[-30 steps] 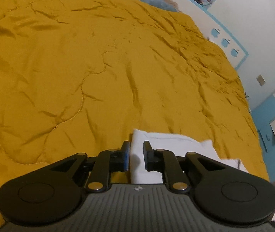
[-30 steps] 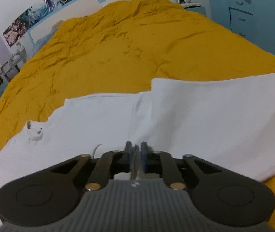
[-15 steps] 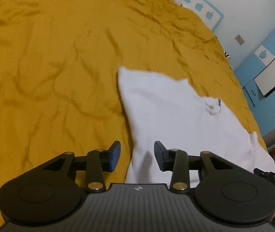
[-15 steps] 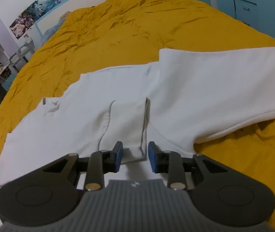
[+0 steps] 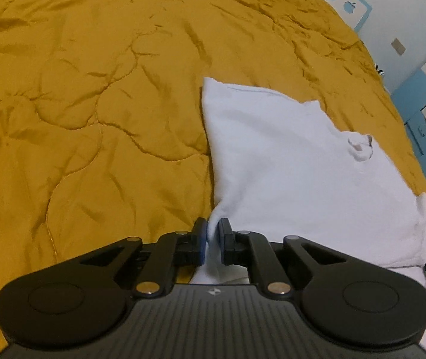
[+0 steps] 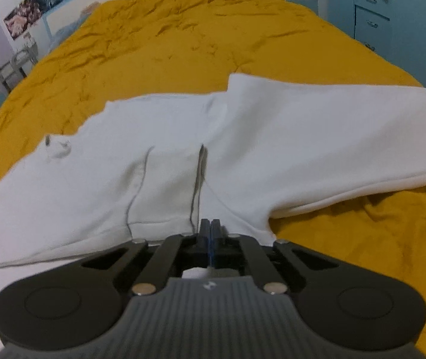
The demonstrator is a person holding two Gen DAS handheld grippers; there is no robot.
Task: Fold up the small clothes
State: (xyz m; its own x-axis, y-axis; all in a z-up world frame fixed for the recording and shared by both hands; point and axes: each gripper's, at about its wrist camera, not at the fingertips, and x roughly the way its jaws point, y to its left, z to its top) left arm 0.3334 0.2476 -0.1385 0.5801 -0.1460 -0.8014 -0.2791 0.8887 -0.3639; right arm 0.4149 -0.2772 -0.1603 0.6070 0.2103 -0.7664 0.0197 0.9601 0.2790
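White cotton, a small sweatshirt (image 6: pixel 272 137), lies spread on a mustard-yellow quilted bedspread (image 5: pixel 78 104) that covers the whole bed. In the right wrist view one sleeve reaches off to the right, its cuff end at the frame's edge, and a folded flap of the body with grey seam lines lies just ahead of the tool. A small neck label (image 6: pixel 59 148) shows on the left part of the garment.

The left gripper (image 5: pixel 212 233) sits low over the bedspread at the near left edge of the sweatshirt (image 5: pixel 287 164). Its fingers are nearly together, with only a narrow gap, and a pinched ridge of white fabric rises between the blue-faced pads, drawn up into a small peak from the cloth lying flat beyond. The tool points forward along the garment's left edge.

The right gripper (image 6: pixel 209 229) also sits low, aimed across the sweatshirt toward the head of the bed. Its fingers are pressed together at the garment's near edge, beside the grey seam; a bit of white shows behind them, but whether cloth is caught between the tips cannot be told.

Blue drawers (image 6: pixel 371 15) stand by the bed on the right, and a poster (image 6: pixel 48 6) hangs on the far wall.
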